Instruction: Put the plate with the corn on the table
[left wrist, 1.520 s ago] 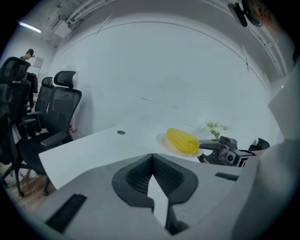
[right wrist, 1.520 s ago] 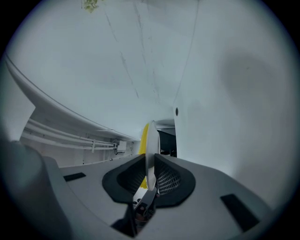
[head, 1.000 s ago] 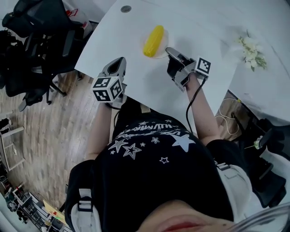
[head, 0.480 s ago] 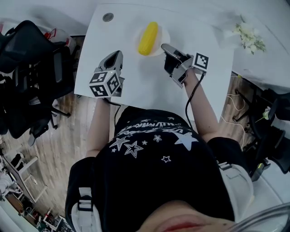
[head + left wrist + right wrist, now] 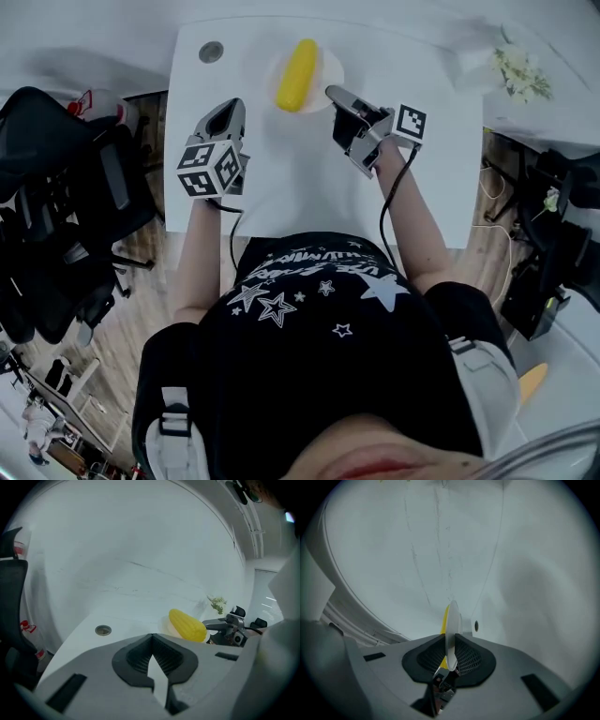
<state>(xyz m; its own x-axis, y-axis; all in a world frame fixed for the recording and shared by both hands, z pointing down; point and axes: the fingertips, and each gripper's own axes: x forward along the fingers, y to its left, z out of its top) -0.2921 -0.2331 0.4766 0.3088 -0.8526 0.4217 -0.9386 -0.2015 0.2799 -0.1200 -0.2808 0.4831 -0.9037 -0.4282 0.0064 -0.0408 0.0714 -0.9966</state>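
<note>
A yellow corn cob (image 5: 296, 74) lies on a small white plate (image 5: 328, 66) over the far middle of the white table (image 5: 281, 178). My right gripper (image 5: 333, 94) is shut on the plate's near right rim. In the right gripper view the rim (image 5: 451, 634) stands edge-on between the pads, with the corn (image 5: 445, 619) behind it. I cannot tell whether the plate rests on the table. My left gripper (image 5: 228, 108) hovers left of the plate, shut and empty. The left gripper view shows the corn (image 5: 187, 624) and the right gripper (image 5: 225, 627) beside it.
A round grommet hole (image 5: 211, 52) sits in the table's far left corner. A small bunch of white flowers (image 5: 521, 73) lies at the far right. Black office chairs (image 5: 66, 216) stand on the wooden floor to the left.
The head view has swung, so the table now lies squarer in it. My right gripper still holds the plate with the corn. The left gripper has moved from the table's edge to over the table.
</note>
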